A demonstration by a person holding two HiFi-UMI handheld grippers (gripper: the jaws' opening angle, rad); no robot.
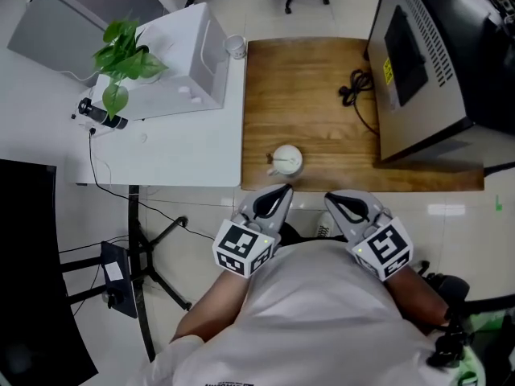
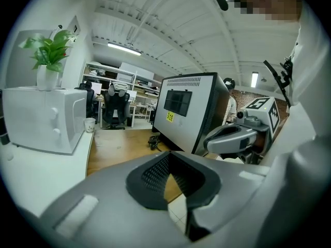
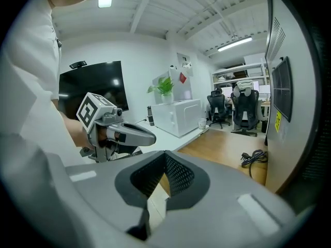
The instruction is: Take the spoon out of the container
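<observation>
A small round white container (image 1: 287, 159) stands near the front edge of the wooden table (image 1: 314, 79). A thin spoon handle (image 1: 272, 162) juts over its left rim. Both grippers hang low, close to the person's body and short of the table's edge. My left gripper (image 1: 282, 191) sits just below the container, jaws together and empty; its own view shows the pads meeting (image 2: 187, 211). My right gripper (image 1: 331, 199) is beside it to the right, also shut with nothing held (image 3: 147, 205). Each gripper shows in the other's view, the right gripper (image 2: 209, 142) and the left gripper (image 3: 151, 137).
A white microwave (image 1: 181, 63) with a potted plant (image 1: 121, 55) stands on the white desk at left, a paper cup (image 1: 235, 47) beside it. A large grey machine (image 1: 418, 63) and a black cable (image 1: 358, 87) occupy the table's right. A tripod (image 1: 141, 256) stands on the floor.
</observation>
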